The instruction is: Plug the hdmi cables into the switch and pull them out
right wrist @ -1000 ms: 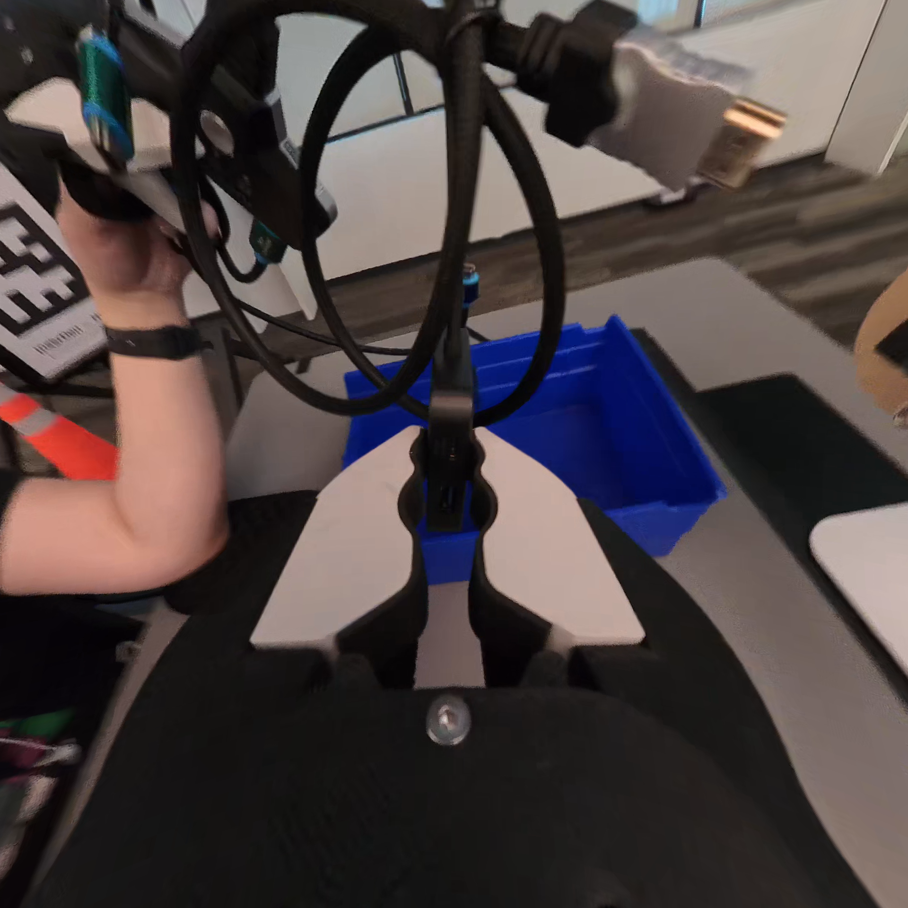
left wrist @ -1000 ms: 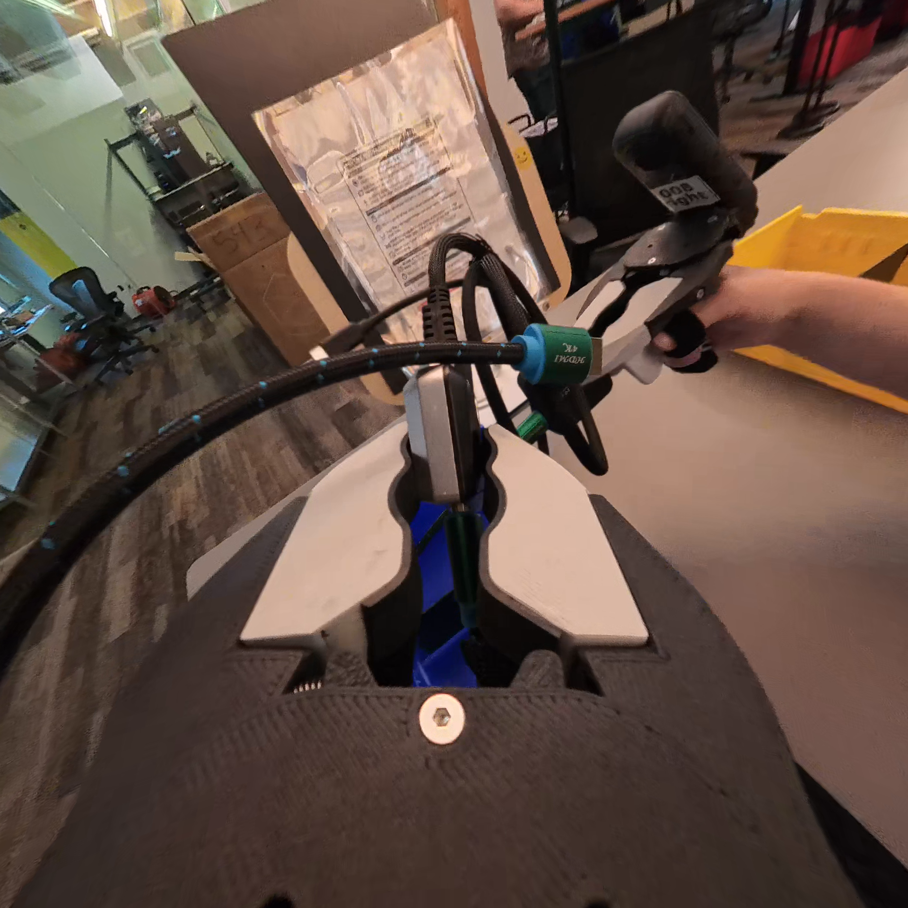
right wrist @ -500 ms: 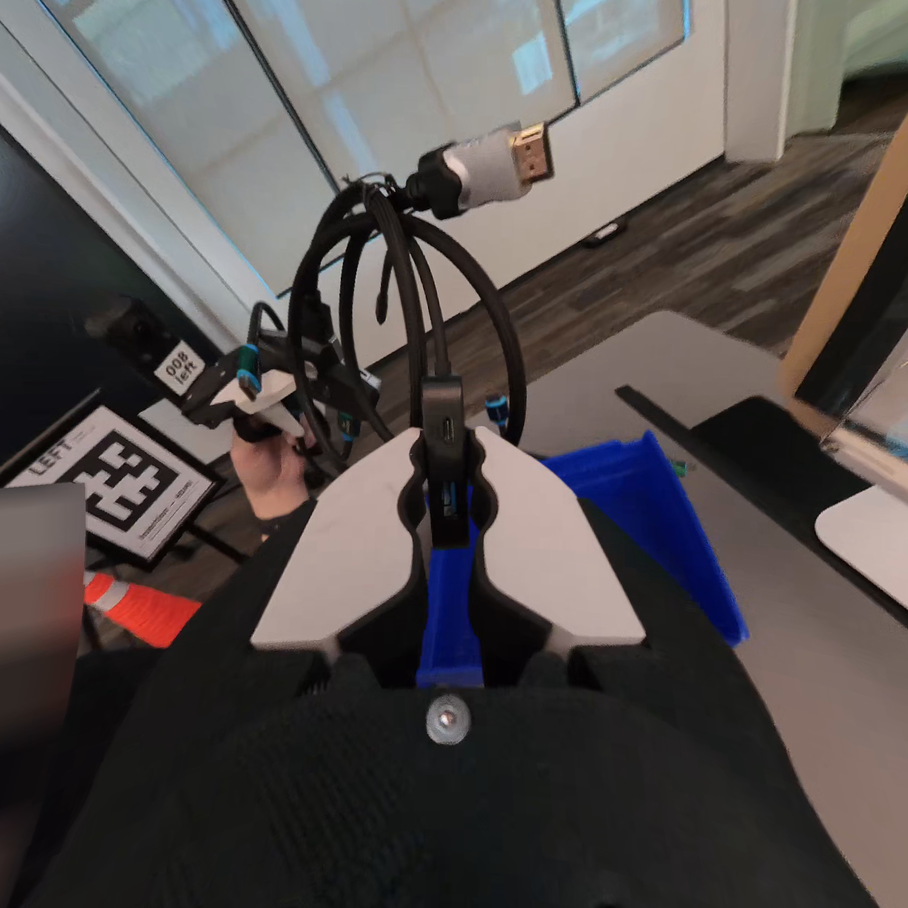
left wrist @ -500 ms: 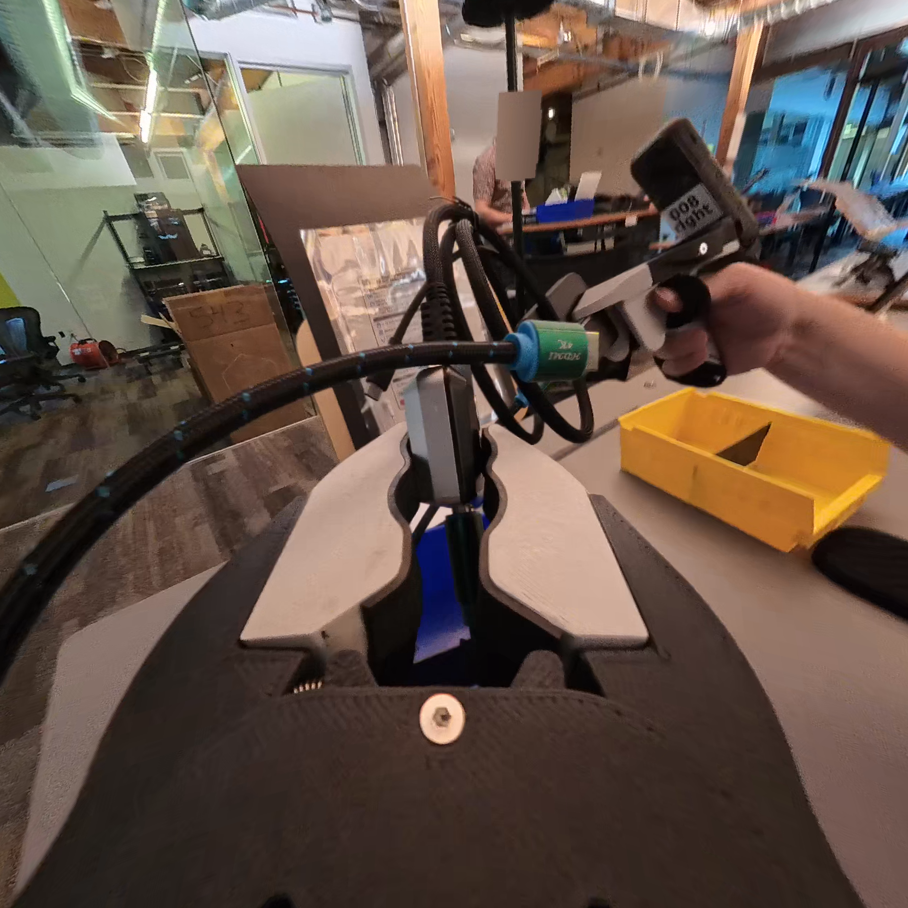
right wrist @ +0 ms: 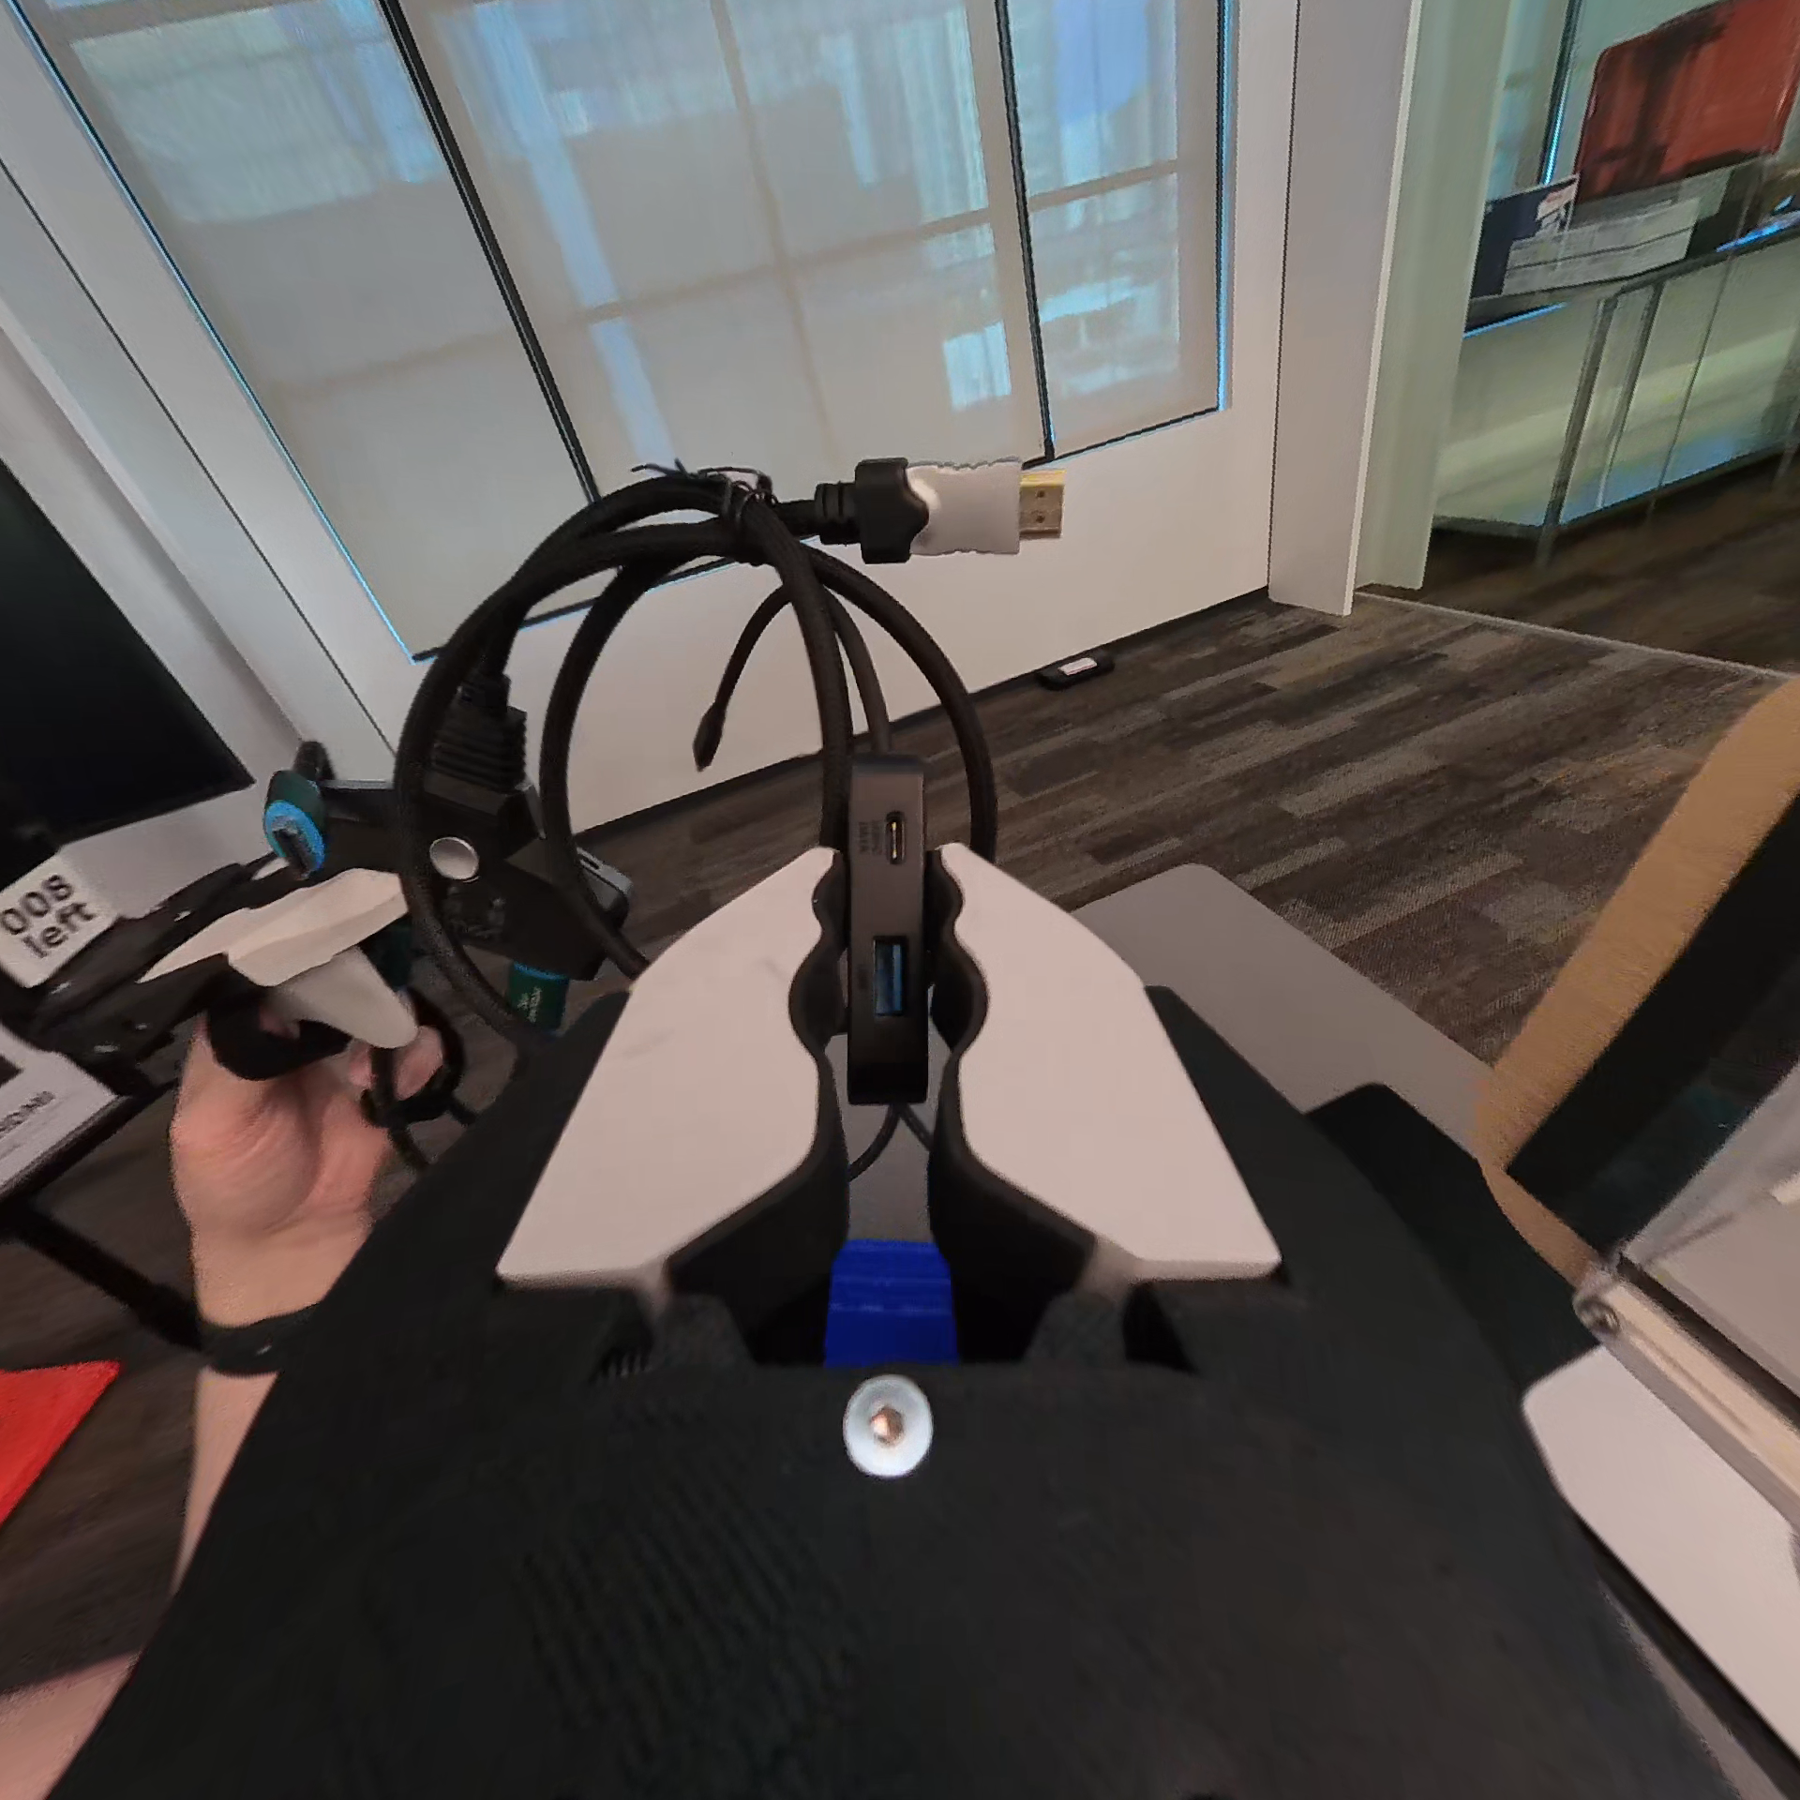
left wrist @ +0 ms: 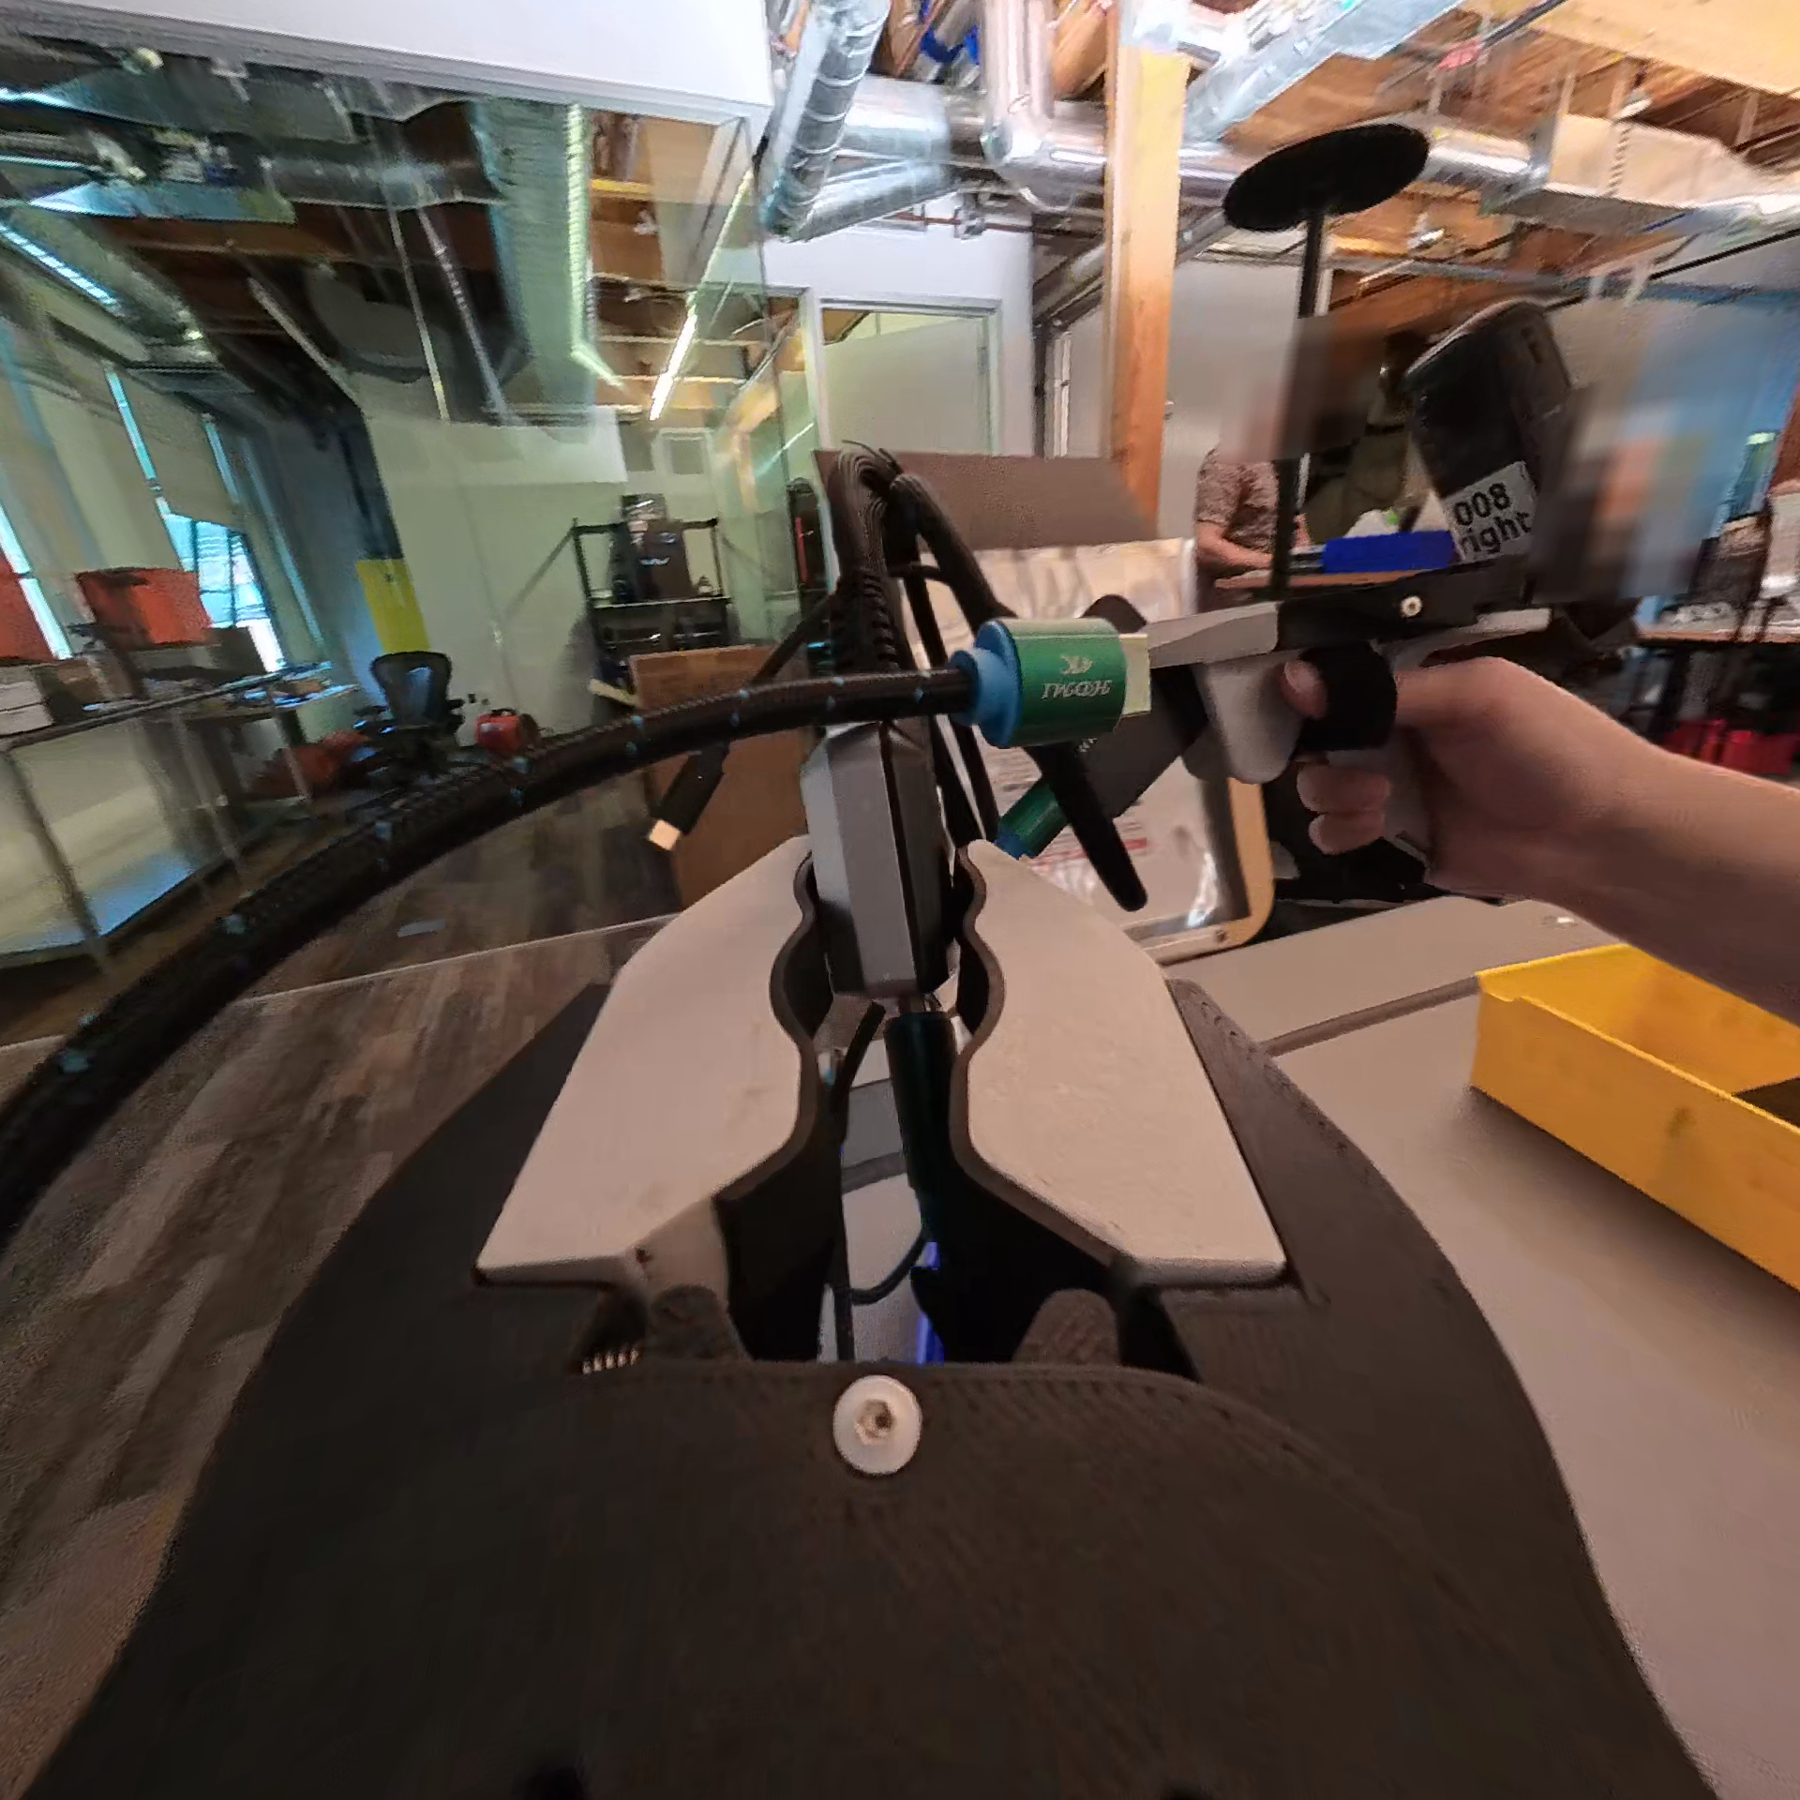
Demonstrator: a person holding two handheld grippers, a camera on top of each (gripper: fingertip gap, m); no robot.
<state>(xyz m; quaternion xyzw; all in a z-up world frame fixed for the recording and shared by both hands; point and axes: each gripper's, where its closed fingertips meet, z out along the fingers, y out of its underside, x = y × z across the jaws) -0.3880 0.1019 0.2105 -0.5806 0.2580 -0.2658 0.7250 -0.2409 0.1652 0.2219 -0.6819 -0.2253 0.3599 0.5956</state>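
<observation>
While both tools are lifted clear of the table, the slim grey-edged HDMI switch box (left wrist: 867, 896) sits clamped edge-on between the fingers of the left gripper (left wrist: 881, 857), in the air in front of the person. A dark green plug (left wrist: 918, 1057) seems to enter its near end and a black moulded plug (left wrist: 859, 604) its far end, though the sockets themselves are hidden. A second green metal-shelled HDMI plug with a blue collar (left wrist: 1062, 682) hangs free just beyond the switch, and its black braided cable (left wrist: 584, 769) sweeps away to the left.

The right gripper (right wrist: 886, 857) is clenched on a flat black adapter with a blue socket (right wrist: 891, 993). Above it, a tied coil of black cable (right wrist: 682, 506) ends in a silver-shelled, gold-tipped plug (right wrist: 974, 521), also loose.

I judge this to be a plugging-in step not yet begun for these loose ends. The next move calls for freeing the right tool or using it to take one loose plug by its shell. It then needs squaring to an open port while the left keeps the switch steady. The stiff cables may twist the plug off line.

Below lies a plain grey table (left wrist: 1558, 1412) with a yellow plastic bin (left wrist: 1607, 1071) on it, and a blue bin (right wrist: 886, 1305) glimpsed between the right fingers. Around is an open workshop with grey wood-pattern floor (right wrist: 1364, 760), glass partitions, white-framed windows and exposed ducts overhead.
</observation>
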